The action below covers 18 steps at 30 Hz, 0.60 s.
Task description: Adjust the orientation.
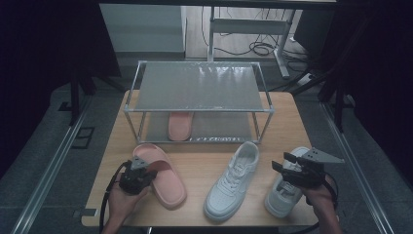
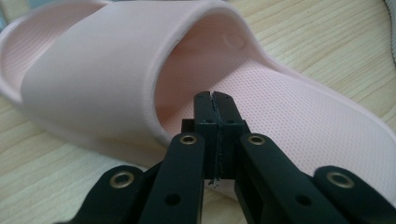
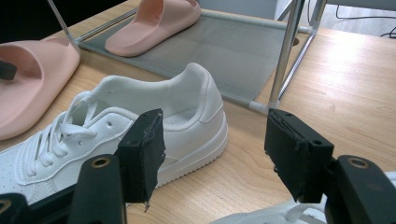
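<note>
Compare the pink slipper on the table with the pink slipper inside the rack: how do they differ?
The slipper on the table lies on bare wood in front of the rack; the slipper in the rack rests on the grey lower shelf. The table slipper lies at a slant, and the left tongs are shut at its strap opening; the rack slipper lies straight, with no tongs near it. Both look the same pink, open-toed slide.

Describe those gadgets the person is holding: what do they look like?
Each hand holds a black gripper: left gripper, right gripper. Each has two black jaws with brass-coloured rivets and blocky, worn pads, a grey three-cornered plate on top, and a black cable trailing back. No sleeves show.
</note>
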Tool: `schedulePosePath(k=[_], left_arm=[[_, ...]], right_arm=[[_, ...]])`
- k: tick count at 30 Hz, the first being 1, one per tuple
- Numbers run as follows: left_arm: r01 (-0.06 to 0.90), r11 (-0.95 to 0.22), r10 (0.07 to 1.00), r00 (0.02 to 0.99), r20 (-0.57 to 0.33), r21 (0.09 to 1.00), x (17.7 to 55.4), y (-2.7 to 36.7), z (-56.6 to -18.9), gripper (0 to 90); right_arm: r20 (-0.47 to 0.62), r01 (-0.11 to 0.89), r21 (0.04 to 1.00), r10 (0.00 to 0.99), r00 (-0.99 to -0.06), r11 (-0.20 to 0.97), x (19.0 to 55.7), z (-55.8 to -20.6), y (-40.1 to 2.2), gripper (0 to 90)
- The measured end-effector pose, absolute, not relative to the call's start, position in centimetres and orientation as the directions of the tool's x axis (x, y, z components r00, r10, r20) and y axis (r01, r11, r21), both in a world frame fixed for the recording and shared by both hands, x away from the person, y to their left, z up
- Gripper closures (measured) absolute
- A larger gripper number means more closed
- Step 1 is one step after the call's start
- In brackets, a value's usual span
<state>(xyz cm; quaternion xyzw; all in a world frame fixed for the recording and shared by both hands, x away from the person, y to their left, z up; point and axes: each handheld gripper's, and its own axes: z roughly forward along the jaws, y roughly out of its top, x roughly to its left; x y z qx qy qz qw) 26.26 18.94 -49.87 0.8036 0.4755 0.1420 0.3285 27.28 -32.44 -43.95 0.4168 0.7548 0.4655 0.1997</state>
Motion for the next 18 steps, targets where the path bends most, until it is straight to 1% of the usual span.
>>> schedulePosePath(k=[14,18], left_arm=[[0.681,-0.314,0.873,0.481,-0.081,0.661,26.1,20.4,-49.8,89.5],[0.659,-0.302,0.877,0.476,-0.071,0.689,25.2,20.8,-49.1,89.8]], right_arm=[[0.090,0.449,0.867,0.816,-0.572,0.219,27.4,-44.1,-32.3,38.1],[0.091,0.448,0.867,0.817,-0.569,0.216,27.3,-44.1,-32.4,38.1]])
